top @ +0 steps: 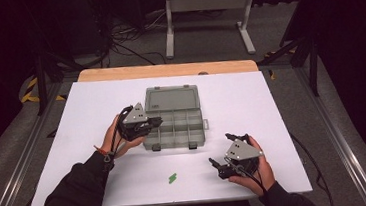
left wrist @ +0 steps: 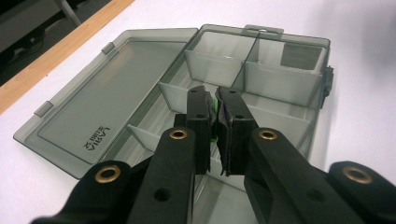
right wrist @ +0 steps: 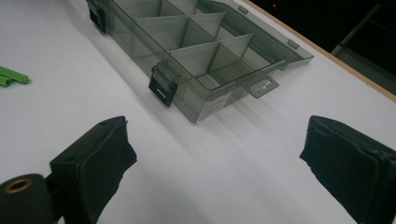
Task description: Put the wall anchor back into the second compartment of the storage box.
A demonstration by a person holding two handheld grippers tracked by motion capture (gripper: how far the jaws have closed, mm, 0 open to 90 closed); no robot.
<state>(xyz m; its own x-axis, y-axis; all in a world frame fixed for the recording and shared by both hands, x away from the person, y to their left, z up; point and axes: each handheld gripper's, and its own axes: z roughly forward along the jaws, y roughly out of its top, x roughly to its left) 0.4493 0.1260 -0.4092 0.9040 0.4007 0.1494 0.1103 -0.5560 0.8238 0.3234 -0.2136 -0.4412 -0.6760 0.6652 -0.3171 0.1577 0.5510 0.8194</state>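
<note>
A small green piece (left wrist: 214,108) sat pinched between the nearly closed jaws of the left gripper (left wrist: 214,116), held just above the compartments of the open grey organiser box (top: 175,118). The box lay mid-table with its lid (left wrist: 107,93) folded flat. The right gripper (top: 224,164) rested near the table's front edge, jaws spread wide and holding nothing. Another green piece (top: 172,178) lay on the white table (top: 271,105) in front of the box.
</note>
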